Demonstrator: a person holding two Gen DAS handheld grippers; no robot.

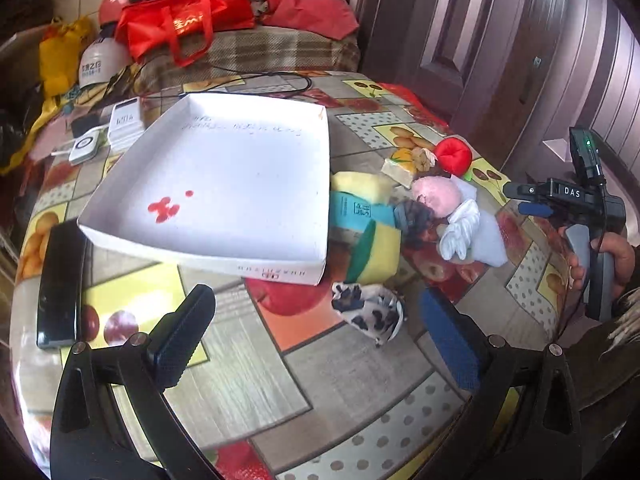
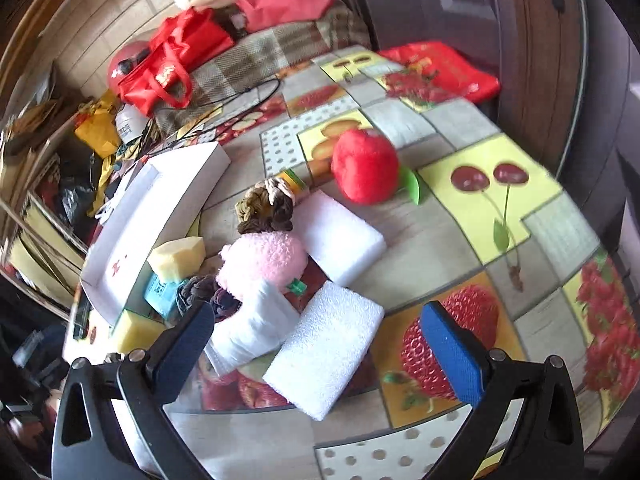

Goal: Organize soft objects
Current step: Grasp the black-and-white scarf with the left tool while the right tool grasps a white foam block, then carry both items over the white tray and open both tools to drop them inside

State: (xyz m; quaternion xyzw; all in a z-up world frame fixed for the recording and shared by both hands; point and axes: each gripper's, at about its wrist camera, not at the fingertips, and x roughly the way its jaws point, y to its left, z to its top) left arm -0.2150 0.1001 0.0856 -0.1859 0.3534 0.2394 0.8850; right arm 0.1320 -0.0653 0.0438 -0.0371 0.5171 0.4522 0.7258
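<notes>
Hovering wide apart, the left gripper [image 1: 316,336] is angling down over the fruit-print surface [image 1: 360,392] with nothing between its jaws, and just beyond its fingertips a black-and-white spotted cloth pouch [image 1: 370,314] is lying crumpled. Past that, a yellow sponge with a green side [image 1: 378,254] is sitting right against the corner of the white shallow box [image 1: 224,184], which is lying open-side up with a red mark inside. Off to the left, a black phone-like slab [image 1: 60,284] is resting flat beside the box.

Over on the other side, the right gripper [image 2: 318,350] is also standing fully spread and holding nothing, tilted down over a white foam block [image 2: 326,350] that is lying between its fingers without touching them. Beside that block a folded white cloth [image 2: 256,330] is leaning against a fluffy pink toy [image 2: 266,262], and a dark knitted bundle [image 2: 210,294] is tucked in at its left. Further on, a second white foam block [image 2: 340,236] is lying next to a brown braided piece [image 2: 266,208], a pale yellow sponge chunk [image 2: 178,258] is sitting against the box wall, and a red plush apple [image 2: 366,170] with a green leaf is sitting near the far edge.

Beyond the surface, a red bag [image 1: 184,20] is slumping on a plaid-covered seat [image 1: 272,50]
</notes>
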